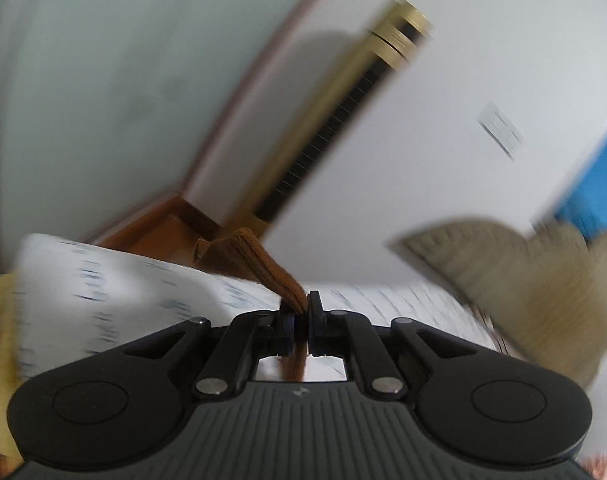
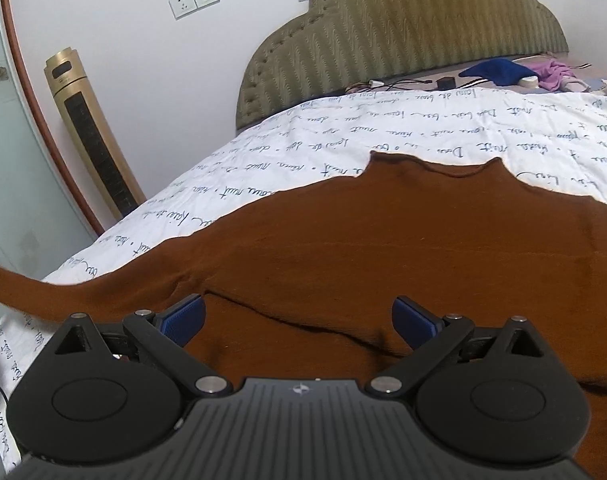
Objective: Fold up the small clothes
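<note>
We have the brown top spread flat on the bed, its sleeve trailing out to the left. Our left gripper is clenched on that cuff, so the fold runs rightward across the body, while our right gripper hovers released over the hem.

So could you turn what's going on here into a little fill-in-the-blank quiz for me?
1. The left claw is shut on a strip of ____ fabric.
2. The brown sweater is spread on a white bedspread printed with ____.
3. The right claw hangs over the sweater with its jaws ____.
4. The tall gold tower fan stands against the ____.

Missing words: brown; handwriting; open; wall
</note>
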`<action>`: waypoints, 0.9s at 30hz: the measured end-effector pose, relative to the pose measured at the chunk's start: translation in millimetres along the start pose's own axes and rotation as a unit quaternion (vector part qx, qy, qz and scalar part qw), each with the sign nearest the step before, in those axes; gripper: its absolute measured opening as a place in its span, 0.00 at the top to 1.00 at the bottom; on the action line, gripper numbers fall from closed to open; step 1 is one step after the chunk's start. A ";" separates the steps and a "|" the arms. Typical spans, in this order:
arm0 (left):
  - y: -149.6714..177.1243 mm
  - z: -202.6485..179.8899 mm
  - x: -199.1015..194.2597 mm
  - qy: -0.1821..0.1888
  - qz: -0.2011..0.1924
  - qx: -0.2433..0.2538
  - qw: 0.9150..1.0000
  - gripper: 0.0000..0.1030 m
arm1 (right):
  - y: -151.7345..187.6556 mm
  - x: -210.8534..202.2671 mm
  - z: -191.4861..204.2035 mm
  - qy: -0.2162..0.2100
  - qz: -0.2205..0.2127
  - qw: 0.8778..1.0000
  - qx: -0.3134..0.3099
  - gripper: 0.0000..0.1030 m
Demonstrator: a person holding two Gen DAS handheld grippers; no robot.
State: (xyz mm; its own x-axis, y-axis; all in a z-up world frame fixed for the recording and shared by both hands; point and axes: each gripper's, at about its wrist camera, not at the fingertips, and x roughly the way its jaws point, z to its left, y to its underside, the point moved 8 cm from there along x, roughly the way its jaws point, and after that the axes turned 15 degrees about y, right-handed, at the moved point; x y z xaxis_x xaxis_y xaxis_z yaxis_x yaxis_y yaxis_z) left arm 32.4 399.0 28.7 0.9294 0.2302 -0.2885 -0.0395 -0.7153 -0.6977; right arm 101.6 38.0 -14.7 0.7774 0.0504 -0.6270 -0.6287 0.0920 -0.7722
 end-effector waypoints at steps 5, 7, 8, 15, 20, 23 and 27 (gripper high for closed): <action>31.3 -70.2 34.8 0.058 0.050 0.068 0.995 0.94 | -0.8 -5.8 -7.8 0.012 -0.007 1.000 -0.006 0.05; 41.8 -97.3 42.6 0.076 0.054 0.086 0.992 0.94 | -0.6 -9.3 -14.4 0.018 -0.009 1.000 -0.006 0.05; 47.1 -111.9 46.8 0.087 0.057 0.096 0.990 0.94 | -0.7 -10.6 -17.8 0.020 -0.010 1.000 -0.005 0.05; 96.7 -213.5 69.4 0.160 0.086 0.159 0.970 0.94 | 1.4 -21.4 -49.3 0.044 -0.017 0.999 0.011 0.04; 143.7 -265.5 81.2 0.198 0.139 0.166 0.956 0.94 | 4.9 -29.3 -73.4 0.063 -0.023 0.997 0.024 0.04; 171.4 -289.8 86.3 0.218 0.170 0.180 0.944 0.94 | 6.4 -33.3 -87.9 0.072 -0.023 0.997 0.035 0.04; 215.1 -323.6 87.4 0.247 0.213 0.208 0.922 0.94 | 6.7 -40.2 -105.9 0.083 -0.029 0.995 0.051 0.04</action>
State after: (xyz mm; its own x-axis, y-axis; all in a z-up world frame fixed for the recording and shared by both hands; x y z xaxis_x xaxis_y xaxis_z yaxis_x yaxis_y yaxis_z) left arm 223.9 51.7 65.5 0.8469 -0.4152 -0.3321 -0.4813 -0.3332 -0.8107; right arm 64.1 -68.7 -5.5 0.7933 -0.1223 -0.5965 -0.5710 0.1909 -0.7985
